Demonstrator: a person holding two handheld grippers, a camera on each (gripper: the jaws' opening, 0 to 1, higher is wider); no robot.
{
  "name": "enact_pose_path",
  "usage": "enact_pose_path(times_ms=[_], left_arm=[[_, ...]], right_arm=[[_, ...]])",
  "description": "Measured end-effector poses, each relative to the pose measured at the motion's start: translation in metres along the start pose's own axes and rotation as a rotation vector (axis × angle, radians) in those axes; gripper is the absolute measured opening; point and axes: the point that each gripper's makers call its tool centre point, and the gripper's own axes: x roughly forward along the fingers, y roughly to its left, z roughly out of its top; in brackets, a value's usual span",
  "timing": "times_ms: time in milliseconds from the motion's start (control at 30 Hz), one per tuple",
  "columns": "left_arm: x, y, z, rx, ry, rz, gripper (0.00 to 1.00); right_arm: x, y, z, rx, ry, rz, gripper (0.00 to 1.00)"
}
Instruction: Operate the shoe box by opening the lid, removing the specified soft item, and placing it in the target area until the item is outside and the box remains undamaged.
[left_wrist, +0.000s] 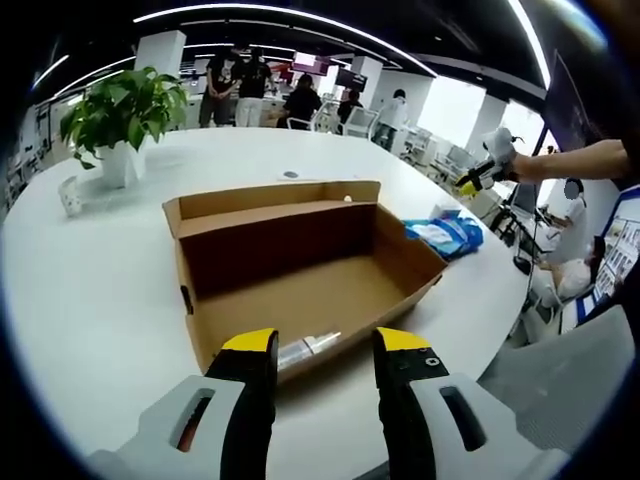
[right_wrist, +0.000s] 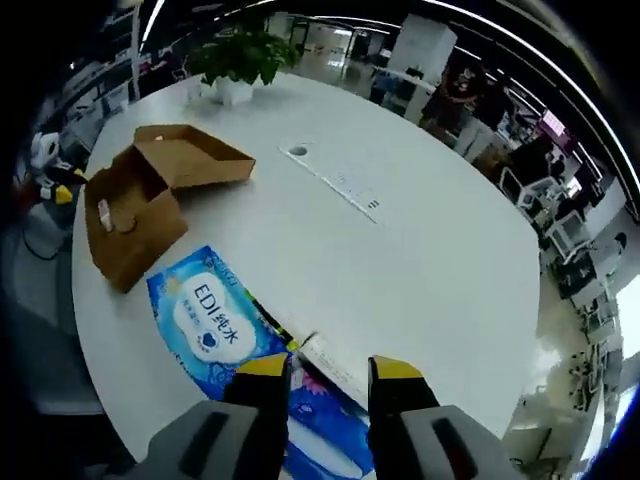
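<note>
The brown cardboard shoe box (left_wrist: 300, 270) lies open on the white table, its lid folded back on the far side. A small clear wrapped item (left_wrist: 308, 348) lies inside against the near wall. My left gripper (left_wrist: 325, 345) is open just in front of that wall and holds nothing. A soft blue pack (left_wrist: 445, 237) rests on the table to the right of the box. In the right gripper view this blue pack (right_wrist: 215, 320) lies flat under my open right gripper (right_wrist: 328, 370), with the box (right_wrist: 140, 195) beyond it. A person's arm holds the right gripper (left_wrist: 485, 172) above the pack.
A potted plant (left_wrist: 125, 110) and a small white object (left_wrist: 70, 195) stand at the far left of the round table (left_wrist: 80, 320). A cable port (right_wrist: 297, 151) sits mid-table. People, desks and chairs (left_wrist: 300, 100) fill the background. The table edge (right_wrist: 110, 400) is close to the pack.
</note>
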Motion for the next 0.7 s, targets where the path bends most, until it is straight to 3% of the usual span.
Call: enact_pose_path(times_ms=[100, 267, 467, 700], left_arm=[[0.0, -0.002, 0.001, 0.001, -0.002, -0.007, 0.38], [0.0, -0.004, 0.002, -0.004, -0.008, -0.016, 0.38], [-0.001, -0.006, 0.005, -0.014, -0.019, -0.027, 0.38], [-0.002, -0.008, 0.01, -0.03, -0.042, -0.04, 0.38]], right_arm=[[0.001, 0.014, 0.0, -0.059, 0.012, 0.01, 0.29], [0.003, 0.043, 0.018, 0.035, -0.083, 0.065, 0.31], [0.005, 0.079, 0.041, 0.088, -0.17, 0.108, 0.32], [0.006, 0.122, 0.058, 0.086, -0.219, 0.154, 0.33]])
